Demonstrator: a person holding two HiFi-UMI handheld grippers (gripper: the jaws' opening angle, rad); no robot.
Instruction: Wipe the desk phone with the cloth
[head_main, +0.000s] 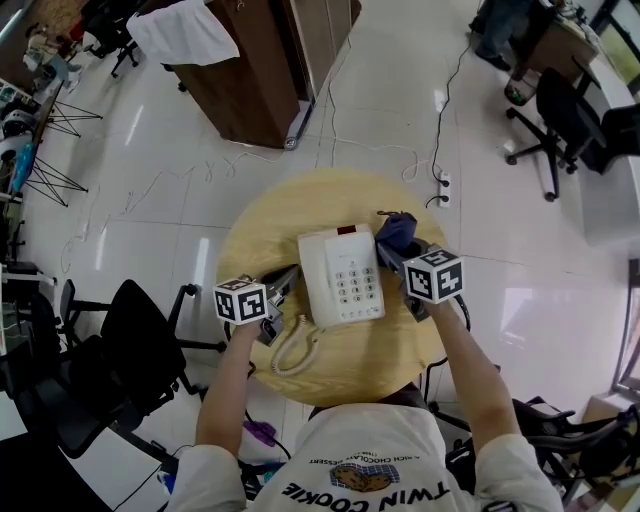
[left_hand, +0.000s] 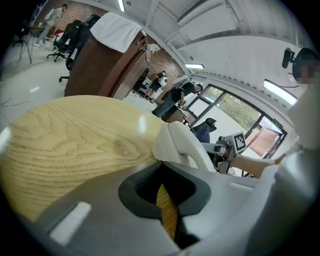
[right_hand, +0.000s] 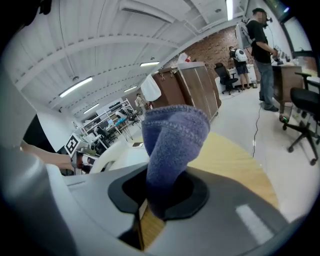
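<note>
The white desk phone lies in the middle of a round wooden table, its coiled cord trailing toward me. My left gripper sits at the phone's left side, jaws shut with nothing between them. In the left gripper view the phone's white handset edge rises just past the left gripper. My right gripper is at the phone's upper right corner, shut on a blue cloth. The cloth stands up out of the right gripper and hides what lies ahead.
A black office chair stands left of the table. A brown cabinet draped with a white sheet is farther back. Cables and a power strip lie on the floor. More chairs stand at the right. A person stands far off.
</note>
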